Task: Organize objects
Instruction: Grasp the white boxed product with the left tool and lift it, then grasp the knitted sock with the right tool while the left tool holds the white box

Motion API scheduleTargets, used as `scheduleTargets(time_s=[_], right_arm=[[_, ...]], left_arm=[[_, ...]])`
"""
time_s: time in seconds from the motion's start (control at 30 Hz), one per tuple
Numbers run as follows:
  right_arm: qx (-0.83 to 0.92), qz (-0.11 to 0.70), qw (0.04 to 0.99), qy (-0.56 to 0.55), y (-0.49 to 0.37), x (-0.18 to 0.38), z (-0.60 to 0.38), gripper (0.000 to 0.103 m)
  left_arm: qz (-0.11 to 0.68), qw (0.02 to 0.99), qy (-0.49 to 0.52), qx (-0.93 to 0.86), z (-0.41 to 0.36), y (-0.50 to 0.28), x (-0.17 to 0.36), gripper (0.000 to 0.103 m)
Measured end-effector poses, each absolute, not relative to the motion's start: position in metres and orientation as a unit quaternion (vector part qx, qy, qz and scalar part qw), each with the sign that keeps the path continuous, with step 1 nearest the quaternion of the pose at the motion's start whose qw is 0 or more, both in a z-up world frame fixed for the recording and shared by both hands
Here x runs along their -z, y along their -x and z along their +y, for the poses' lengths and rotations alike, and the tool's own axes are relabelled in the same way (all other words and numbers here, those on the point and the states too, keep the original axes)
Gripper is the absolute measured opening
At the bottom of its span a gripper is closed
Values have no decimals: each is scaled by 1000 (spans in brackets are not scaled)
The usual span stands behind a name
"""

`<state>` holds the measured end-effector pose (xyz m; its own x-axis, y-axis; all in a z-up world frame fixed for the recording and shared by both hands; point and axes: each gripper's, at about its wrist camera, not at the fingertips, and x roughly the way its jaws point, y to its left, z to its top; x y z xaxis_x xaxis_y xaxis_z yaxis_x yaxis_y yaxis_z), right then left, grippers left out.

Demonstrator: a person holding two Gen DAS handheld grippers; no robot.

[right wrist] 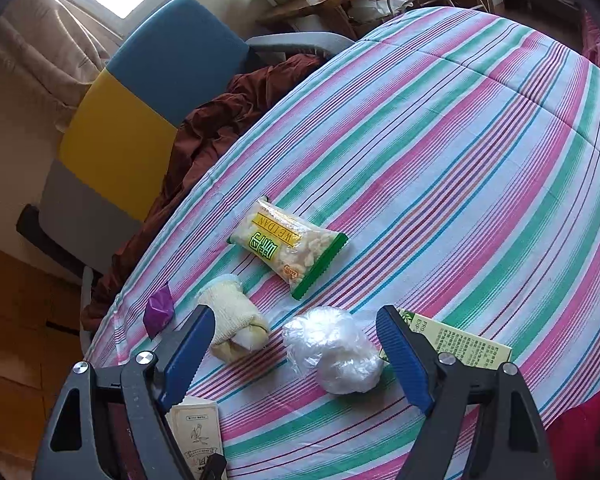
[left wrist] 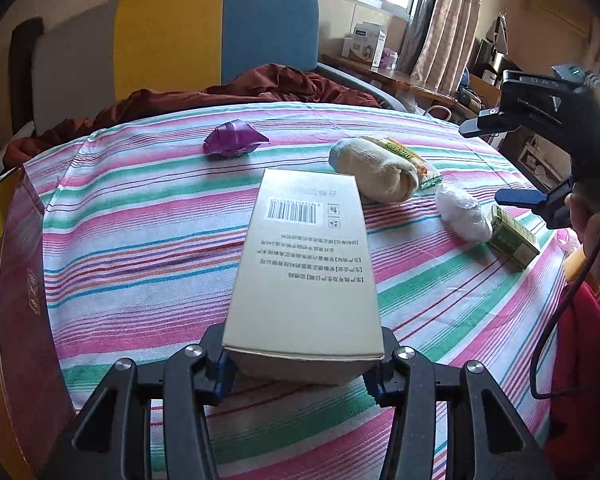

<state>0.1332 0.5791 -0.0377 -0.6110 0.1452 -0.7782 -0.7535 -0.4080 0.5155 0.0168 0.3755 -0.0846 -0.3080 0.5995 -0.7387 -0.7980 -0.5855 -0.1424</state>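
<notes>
Meanwhile, the left gripper (left wrist: 302, 364) was clamped on the near end of a long beige carton (left wrist: 306, 256), its blue pads pressing the two sides; the carton, barcode face up, stretched away from the camera over the striped bedspread (left wrist: 140, 216), and whether its far end touched the cloth could not be told. At that view's left edge stood the wall of a dark red box (left wrist: 24, 280).

Beyond the carton lay a crumpled purple wrapper (left wrist: 234, 142). To the right of it sat a rolled cream sock (left wrist: 374, 168), with a green-edged snack packet (right wrist: 288, 246) just behind it. Near the sock lay a wad of clear plastic film (left wrist: 464, 214), and a small green printed box (left wrist: 514, 242) touched that wad on its far side from the sock.

The right gripper (right wrist: 296, 354) hung over the bedspread with its jaws spread wide and nothing pinched. From its own camera the plastic wad lay between the blue fingers (right wrist: 404, 360) without touching them, the sock just beside the left finger, the green box behind the right one.

A rumpled rust-brown cloth (left wrist: 260, 84) lay at the head of the bed before a yellow and blue headboard (left wrist: 216, 36).
</notes>
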Motion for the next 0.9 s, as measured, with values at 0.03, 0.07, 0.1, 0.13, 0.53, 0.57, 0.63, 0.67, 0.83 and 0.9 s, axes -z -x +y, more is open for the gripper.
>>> scheduleTargets(time_s=[0.03, 0.07, 0.1, 0.13, 0.53, 0.57, 0.63, 0.67, 0.83, 0.9], right_arm=[[-770, 461, 294, 330, -134, 38, 580, 84], [-768, 463, 295, 328, -135, 38, 581, 84], [-767, 466, 295, 329, -136, 39, 582, 84], [-766, 466, 295, 331, -136, 40, 582, 84], [-805, 379, 235, 392, -93, 31, 546, 80], [-807, 364, 231, 403, -85, 30, 541, 80], [-813, 328, 227, 425, -68, 27, 533, 80], [-815, 307, 229, 435, -58, 26, 530, 80], [-800, 259, 229, 491, -12, 45, 533, 80], [-793, 228, 237, 513, 4, 55, 533, 79]], left_arm=[[128, 437, 390, -800, 376, -18, 85, 51], [130, 437, 388, -801, 376, -19, 86, 51], [131, 437, 387, -802, 376, -20, 86, 51], [129, 438, 387, -801, 376, -19, 86, 51], [124, 441, 386, -801, 375, -18, 87, 51], [123, 442, 387, -800, 375, -18, 87, 51], [118, 444, 388, -799, 374, -17, 88, 51], [116, 445, 389, -798, 374, -16, 88, 51], [111, 448, 389, -797, 374, -15, 89, 51], [110, 449, 389, -797, 374, -14, 89, 51]])
